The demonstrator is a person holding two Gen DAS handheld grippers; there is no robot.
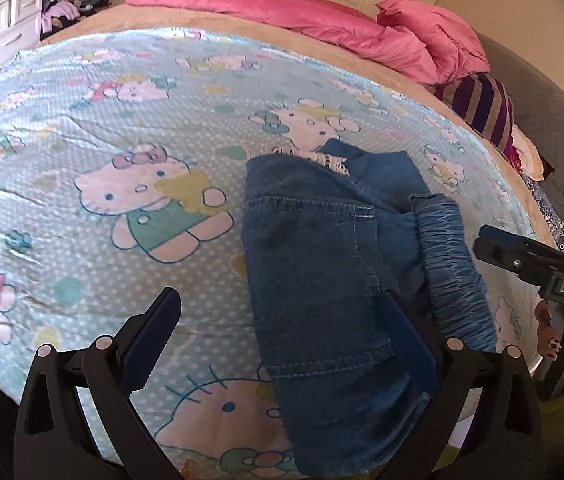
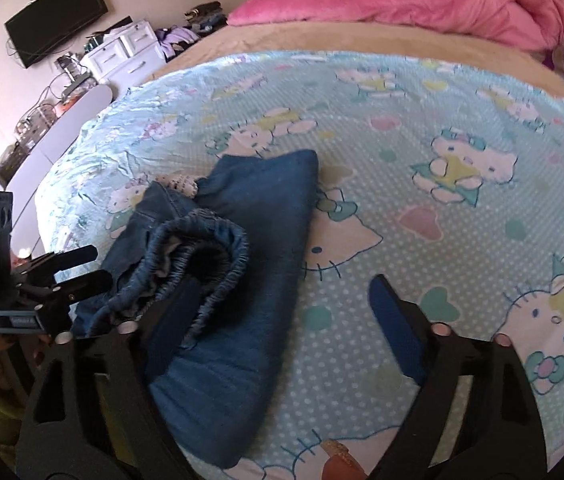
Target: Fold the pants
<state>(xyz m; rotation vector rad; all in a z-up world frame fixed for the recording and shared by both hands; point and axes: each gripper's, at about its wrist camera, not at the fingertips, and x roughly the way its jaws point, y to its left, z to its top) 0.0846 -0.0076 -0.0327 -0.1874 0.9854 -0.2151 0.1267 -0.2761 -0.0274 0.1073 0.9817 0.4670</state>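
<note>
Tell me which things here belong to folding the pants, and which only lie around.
For the job: denim pants, left hand-held gripper, right hand-held gripper, cartoon-print sheet.

Lying about: pink duvet, striped cloth, white drawers, wall screen.

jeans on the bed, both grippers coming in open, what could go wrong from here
1. The jeans lie in stacked layers. The open left gripper may pinch only the top layer, so the fold slides apart.
2. The elastic waistband is bunched and gaping by the open right gripper; a finger could snag inside it.
3. The cartoon-print sheet is loose and wrinkled, so a low pinch could catch it too.
</note>
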